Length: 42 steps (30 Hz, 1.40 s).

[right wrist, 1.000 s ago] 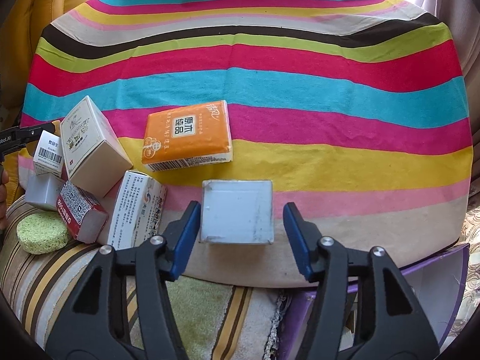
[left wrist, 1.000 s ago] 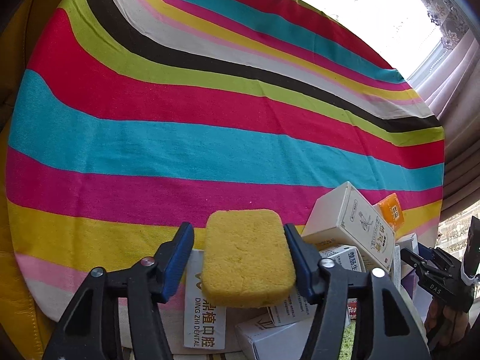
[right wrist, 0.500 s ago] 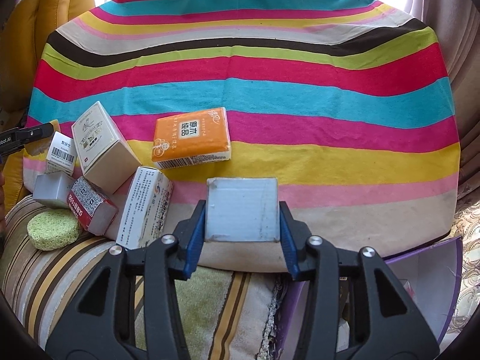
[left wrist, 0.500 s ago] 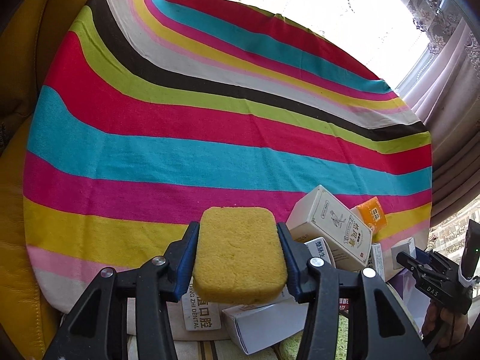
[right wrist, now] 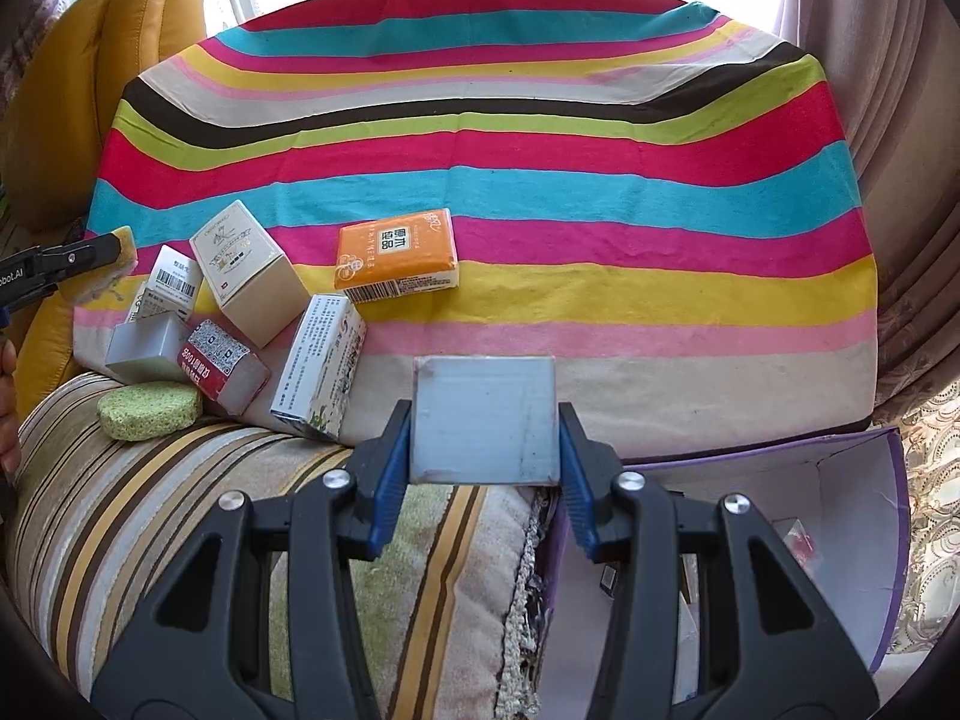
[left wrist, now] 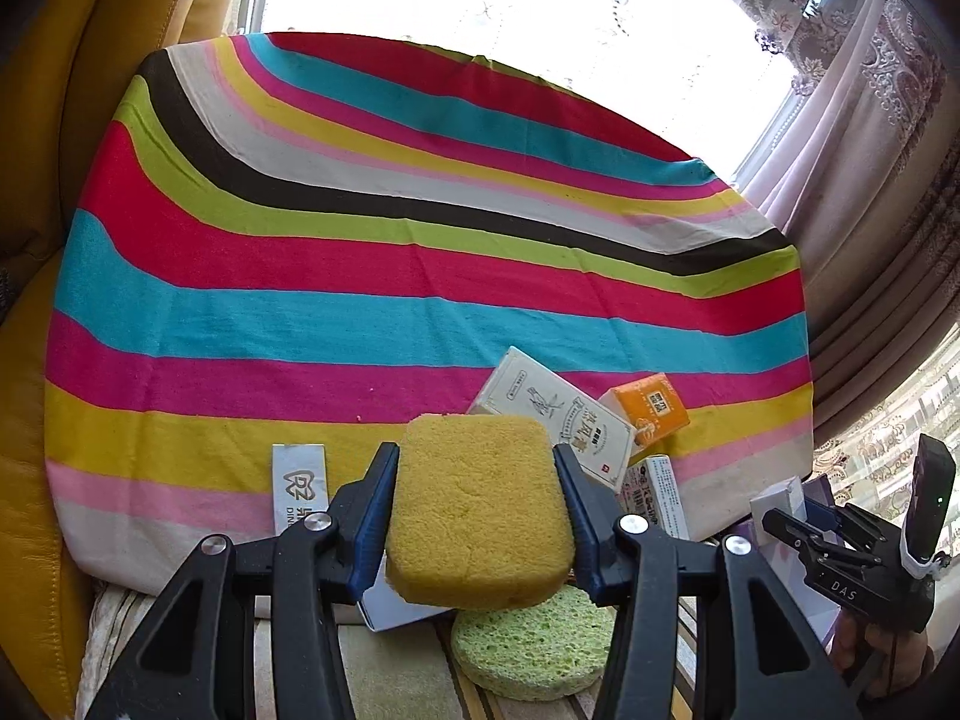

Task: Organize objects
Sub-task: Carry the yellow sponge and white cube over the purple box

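My left gripper is shut on a yellow sponge, held in the air over the near edge of the striped cloth. My right gripper is shut on a grey box, lifted above the cloth's front edge. Still lying on the cloth are an orange tissue pack, a tall cream box, a white printed box, a red-and-white box and a small grey box. A round green sponge rests on the striped cushion.
An open purple-rimmed box sits at the lower right, below the cloth's edge. Yellow leather cushions stand to the left, curtains to the right. A white dental box lies near my left gripper. A hand holds the other gripper at the right edge.
Both grippers rose and drew back from the cloth with their loads. The right gripper's jaws, wide around the grey box one second ago, now press it.
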### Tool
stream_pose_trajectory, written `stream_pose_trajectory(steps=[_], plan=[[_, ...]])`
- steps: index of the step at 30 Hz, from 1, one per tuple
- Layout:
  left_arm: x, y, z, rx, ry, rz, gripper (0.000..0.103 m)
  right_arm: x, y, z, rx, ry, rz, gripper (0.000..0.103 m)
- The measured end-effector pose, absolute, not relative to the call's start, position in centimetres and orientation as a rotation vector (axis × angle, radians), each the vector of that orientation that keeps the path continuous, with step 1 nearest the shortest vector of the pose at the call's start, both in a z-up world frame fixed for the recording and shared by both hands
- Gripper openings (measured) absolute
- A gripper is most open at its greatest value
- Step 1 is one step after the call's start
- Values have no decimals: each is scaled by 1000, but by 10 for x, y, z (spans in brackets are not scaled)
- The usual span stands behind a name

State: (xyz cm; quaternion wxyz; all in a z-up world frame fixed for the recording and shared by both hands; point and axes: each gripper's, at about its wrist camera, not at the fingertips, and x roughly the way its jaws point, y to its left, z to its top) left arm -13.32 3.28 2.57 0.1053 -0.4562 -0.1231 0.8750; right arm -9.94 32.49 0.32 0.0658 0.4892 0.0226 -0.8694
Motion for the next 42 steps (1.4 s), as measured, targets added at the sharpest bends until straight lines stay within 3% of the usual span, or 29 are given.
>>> stream_pose_trajectory(steps=[27,42], plan=[[-76,181,52,-1273,-120,2286,51,-20,406,41,1394,-55,-2798,49],[-47,278,45,-1267,114,2089,51,8,477,39,1434,-170,-2916,49]])
